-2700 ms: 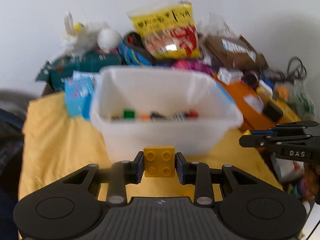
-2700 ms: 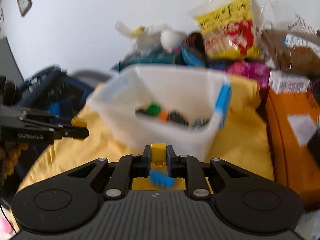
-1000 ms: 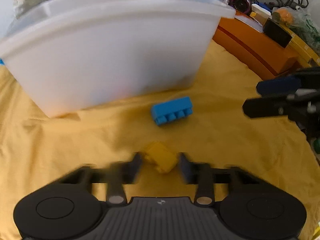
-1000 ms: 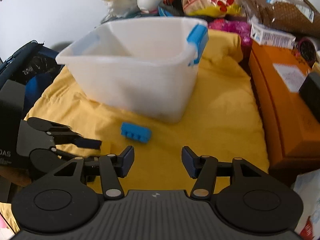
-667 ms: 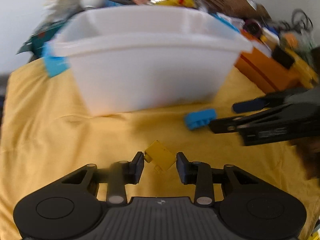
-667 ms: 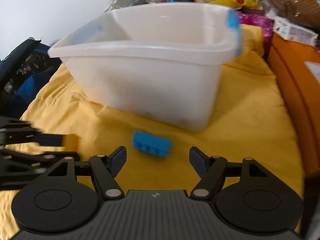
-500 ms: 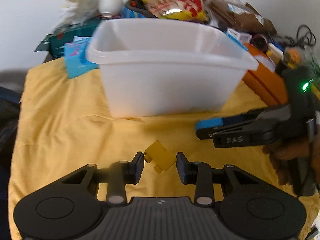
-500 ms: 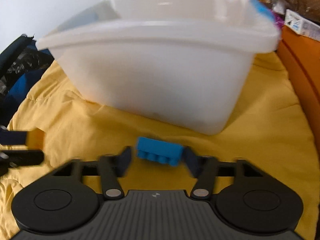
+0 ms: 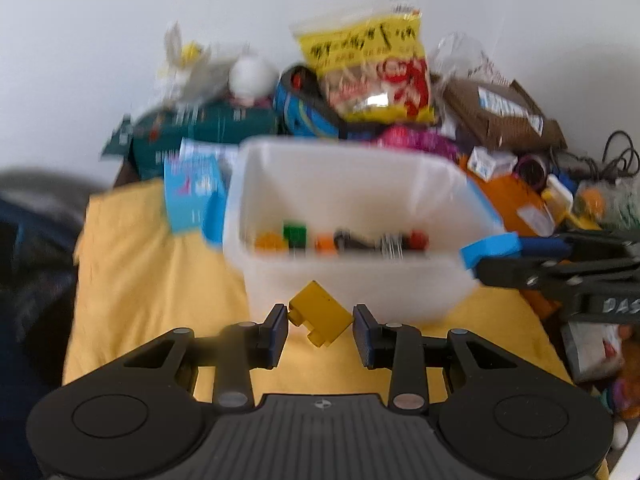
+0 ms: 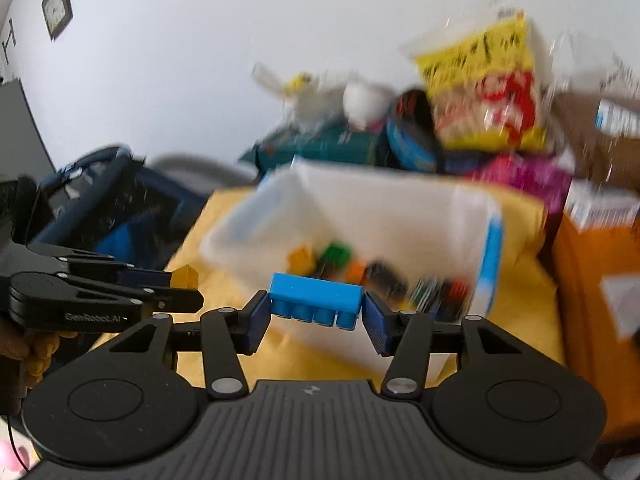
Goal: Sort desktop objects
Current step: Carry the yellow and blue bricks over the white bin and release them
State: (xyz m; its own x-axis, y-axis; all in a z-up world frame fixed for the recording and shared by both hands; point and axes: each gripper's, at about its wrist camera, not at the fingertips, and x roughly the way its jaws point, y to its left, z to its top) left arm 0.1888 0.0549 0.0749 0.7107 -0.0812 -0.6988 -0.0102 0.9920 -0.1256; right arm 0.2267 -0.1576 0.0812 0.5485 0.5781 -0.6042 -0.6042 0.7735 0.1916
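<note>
My left gripper (image 9: 321,329) is shut on a yellow brick (image 9: 320,314), tilted between the pads and raised just in front of the white bin (image 9: 352,276). The right gripper (image 10: 316,322) is shut on a long blue brick (image 10: 315,299), held level in front of the bin's (image 10: 256,224) near wall. Several small bricks (image 9: 296,234) lie on the bin's floor. In the left wrist view the right gripper (image 9: 496,258) shows at the right with the blue brick (image 9: 490,250) near the bin's corner. In the right wrist view the left gripper (image 10: 188,292) shows at the left with the yellow brick (image 10: 185,276).
A yellow cloth (image 9: 136,264) covers the table. Behind the bin lies a heap: a yellow snack bag (image 9: 368,76), a teal box (image 9: 200,136), a brown parcel (image 9: 504,120). An orange box (image 10: 600,300) stands at the right. A dark blue bag (image 10: 108,208) sits off the left edge.
Both grippers closed on their bricks on the cloth, the left on the yellow, the right on the blue, and rose from beside the bin's base to the height of its rim.
</note>
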